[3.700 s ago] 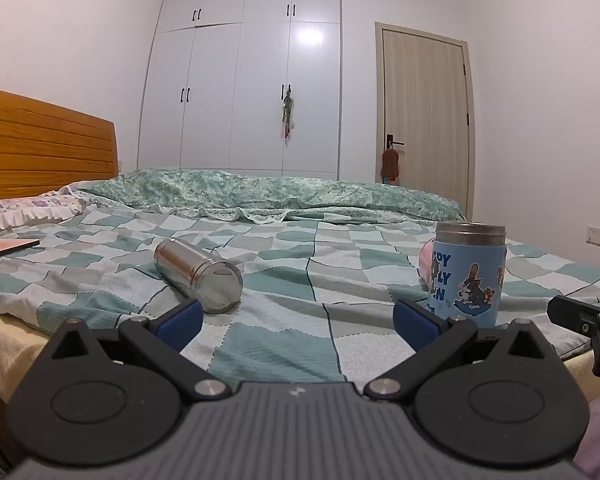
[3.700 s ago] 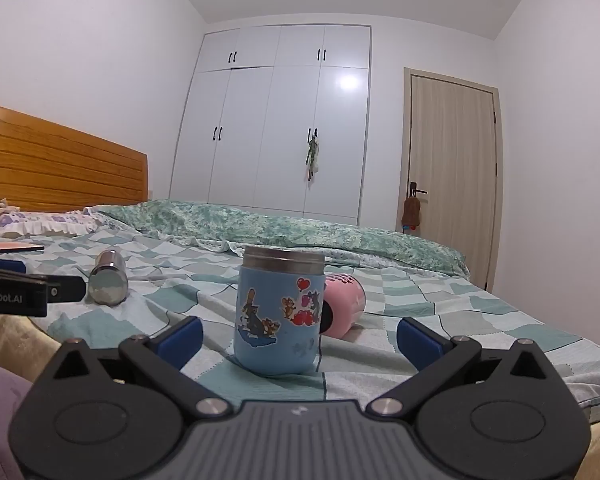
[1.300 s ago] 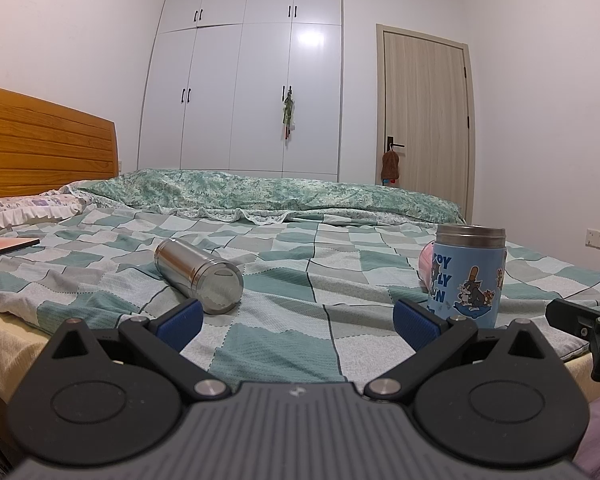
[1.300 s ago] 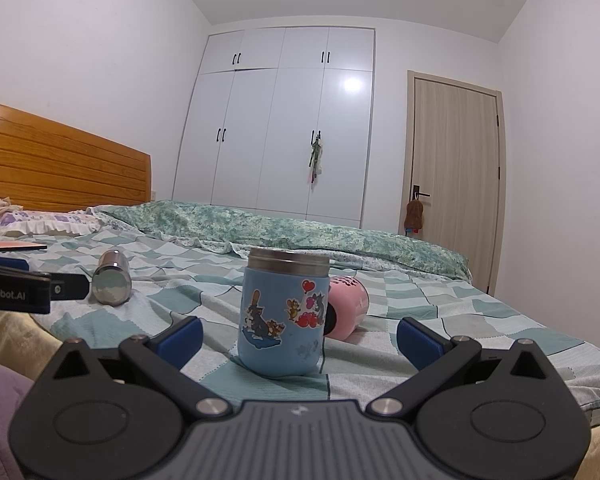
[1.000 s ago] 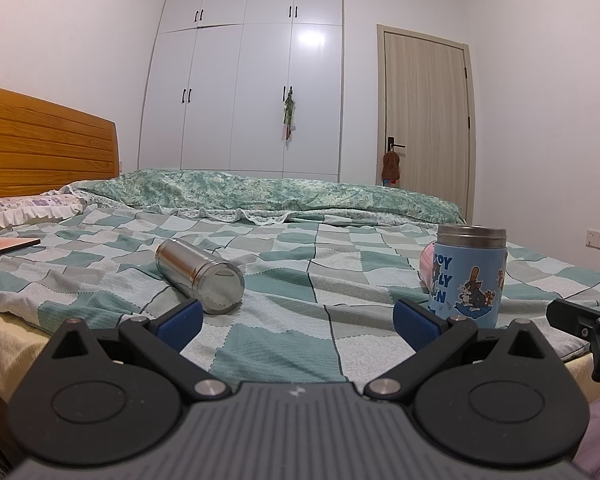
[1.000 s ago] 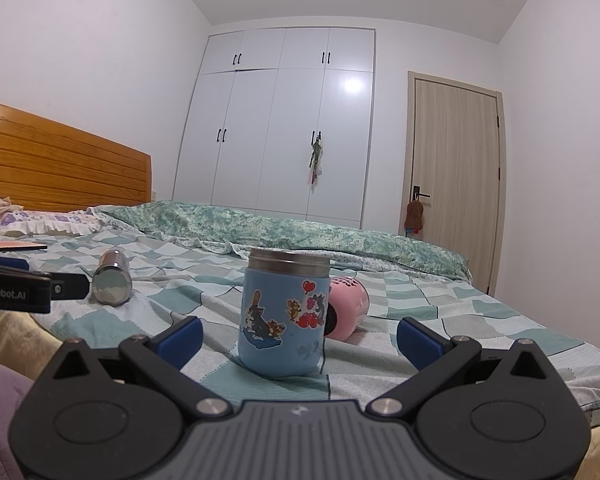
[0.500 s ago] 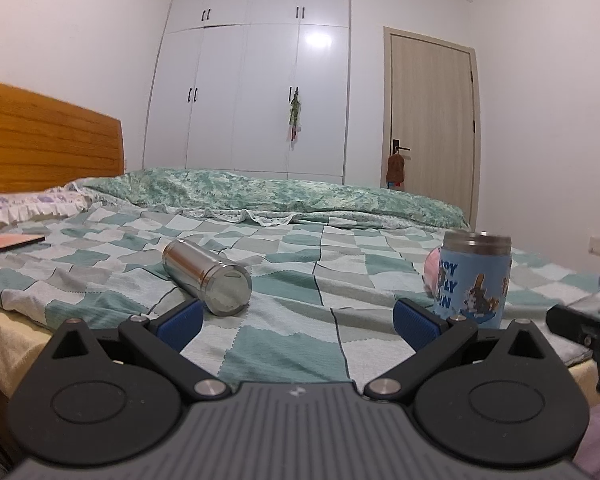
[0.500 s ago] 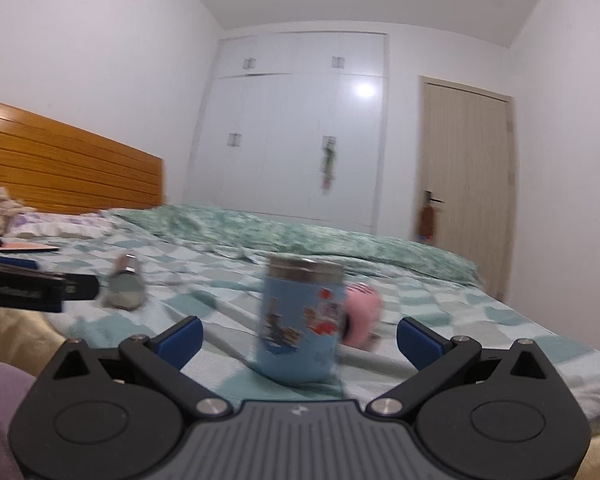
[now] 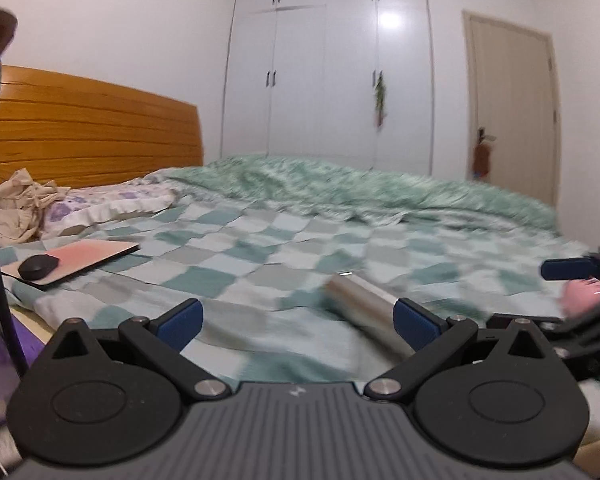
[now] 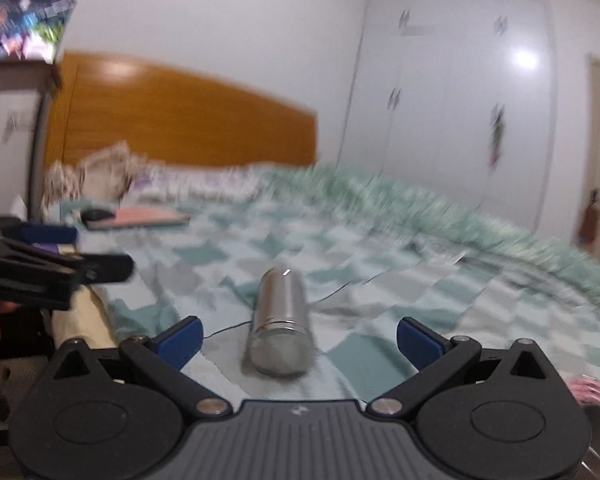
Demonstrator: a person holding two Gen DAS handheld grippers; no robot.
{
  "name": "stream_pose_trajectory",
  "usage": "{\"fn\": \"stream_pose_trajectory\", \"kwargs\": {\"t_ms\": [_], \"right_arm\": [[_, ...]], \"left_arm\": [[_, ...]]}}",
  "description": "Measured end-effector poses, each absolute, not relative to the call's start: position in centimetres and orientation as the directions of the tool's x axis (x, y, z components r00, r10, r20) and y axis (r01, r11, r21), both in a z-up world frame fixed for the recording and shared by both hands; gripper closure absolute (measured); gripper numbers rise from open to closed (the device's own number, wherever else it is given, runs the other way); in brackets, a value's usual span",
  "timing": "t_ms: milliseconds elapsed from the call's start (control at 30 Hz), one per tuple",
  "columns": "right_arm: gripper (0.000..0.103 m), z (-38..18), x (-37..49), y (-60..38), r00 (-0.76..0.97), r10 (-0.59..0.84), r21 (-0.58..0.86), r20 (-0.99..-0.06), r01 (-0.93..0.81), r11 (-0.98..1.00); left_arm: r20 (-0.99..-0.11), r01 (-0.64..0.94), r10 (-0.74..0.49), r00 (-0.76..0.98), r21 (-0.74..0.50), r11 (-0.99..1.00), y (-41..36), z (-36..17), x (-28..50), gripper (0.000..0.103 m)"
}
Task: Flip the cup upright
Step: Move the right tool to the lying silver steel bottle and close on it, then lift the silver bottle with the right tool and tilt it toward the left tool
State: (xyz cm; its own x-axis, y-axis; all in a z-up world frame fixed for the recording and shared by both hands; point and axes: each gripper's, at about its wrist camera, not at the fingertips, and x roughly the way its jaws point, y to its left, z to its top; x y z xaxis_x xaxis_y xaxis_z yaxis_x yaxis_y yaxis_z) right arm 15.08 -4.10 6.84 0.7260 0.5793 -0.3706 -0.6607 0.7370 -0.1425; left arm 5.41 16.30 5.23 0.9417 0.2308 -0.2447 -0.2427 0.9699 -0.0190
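Note:
A steel cup point(image 10: 281, 322) lies on its side on the checked bedspread, its end facing the right wrist camera. My right gripper point(image 10: 298, 336) is open and empty, with the cup lined up between its blue pads a little ahead. In the left wrist view the same cup point(image 9: 364, 316) lies blurred beside the right blue pad point(image 9: 414, 326). My left gripper point(image 9: 296, 320) is open and empty. The right gripper's finger shows at the right edge of the left view point(image 9: 568, 270). The left gripper shows at the left of the right view point(image 10: 52, 268).
A pink cup point(image 9: 582, 296) lies at the right edge of the left view. A pink pad with a black mouse point(image 9: 38, 266) lies on the bed point(image 9: 228, 248) near the pillows. A wooden headboard point(image 9: 92, 128), a white wardrobe point(image 9: 328, 64) and a door point(image 9: 512, 112) stand beyond.
Both grippers have swung left fast, blurring the views. The steel cup now sits centred before my right gripper; the blue cartoon cup has left both views. Both grippers stay open.

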Motion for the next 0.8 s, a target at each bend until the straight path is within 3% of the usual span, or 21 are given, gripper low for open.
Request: {"fn": "stream_pose_trajectory", "kwargs": {"t_ms": [167,300,400,800], "right_arm": [[0.001,5.3,23.5,3.6,0.64,0.511,-0.096,-0.574,-0.672,0.734],[0.012,3.6,28.4,7.4,0.564,0.447,-0.051,-0.694,-0.658,0.751],[0.038,1.9,30.7,8.8,0.479,0.397,0.001,-0.783,-0.638,0.77],[0.041,5.2,25.7,3.2,0.554,0.514,0.182,-0.655,-0.544,0.819]], "left_arm": [[-0.292,-0.294,0.292,0.911,0.036,0.955,20.8,4.2,8.8,0.0],[-0.311,-0.306,0.306,0.9,0.051,0.951,22.7,3.4,10.3,0.0],[-0.33,-0.306,0.307,0.893,0.056,0.95,23.2,2.7,11.0,0.0],[-0.33,-0.235,0.229,0.916,0.022,0.972,21.9,3.6,9.1,0.0]]}}
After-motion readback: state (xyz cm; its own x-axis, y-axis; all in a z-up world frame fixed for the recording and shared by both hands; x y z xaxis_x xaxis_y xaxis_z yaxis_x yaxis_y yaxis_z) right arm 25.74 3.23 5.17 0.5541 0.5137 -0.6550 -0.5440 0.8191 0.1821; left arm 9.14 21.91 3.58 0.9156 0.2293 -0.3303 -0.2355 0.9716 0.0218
